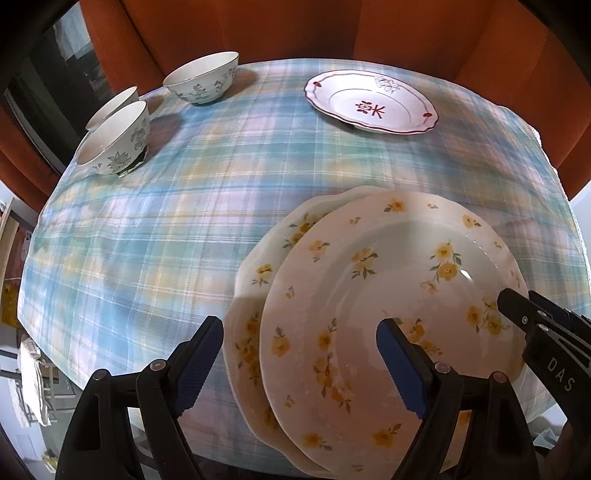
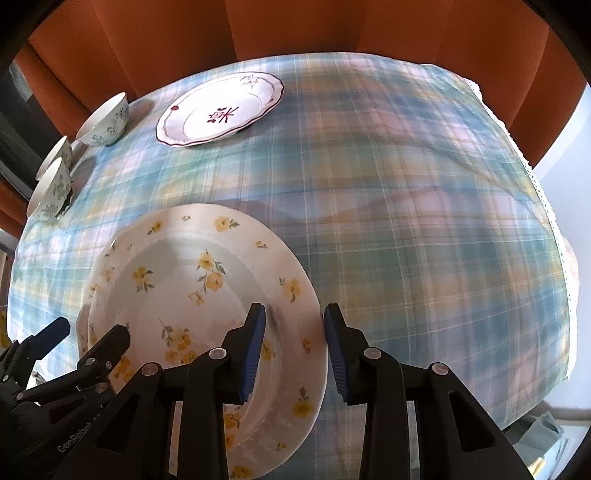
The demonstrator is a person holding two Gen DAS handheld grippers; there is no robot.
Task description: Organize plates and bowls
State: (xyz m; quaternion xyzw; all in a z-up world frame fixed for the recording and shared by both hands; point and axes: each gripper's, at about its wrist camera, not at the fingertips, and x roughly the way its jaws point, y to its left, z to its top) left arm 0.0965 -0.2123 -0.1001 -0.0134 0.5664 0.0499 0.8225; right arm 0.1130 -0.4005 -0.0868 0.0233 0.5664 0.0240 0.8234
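Two yellow-flowered plates lie stacked near the table's front: the upper plate (image 1: 388,295) sits off-centre on the lower one (image 1: 258,266). My left gripper (image 1: 299,358) is open, its jaws straddling the stack's left rim. My right gripper (image 2: 293,347) is open, its jaws either side of the upper plate's (image 2: 192,295) right rim. A red-patterned white plate (image 1: 371,101) lies at the far side. Three blue-flowered bowls (image 1: 201,77) (image 1: 114,138) (image 1: 112,105) stand at the far left.
A blue plaid tablecloth (image 1: 184,221) covers the table, with rumples on the right (image 2: 424,206). Orange curtains (image 2: 295,26) hang behind the table. The right gripper's tip (image 1: 517,306) shows at the left wrist view's right edge.
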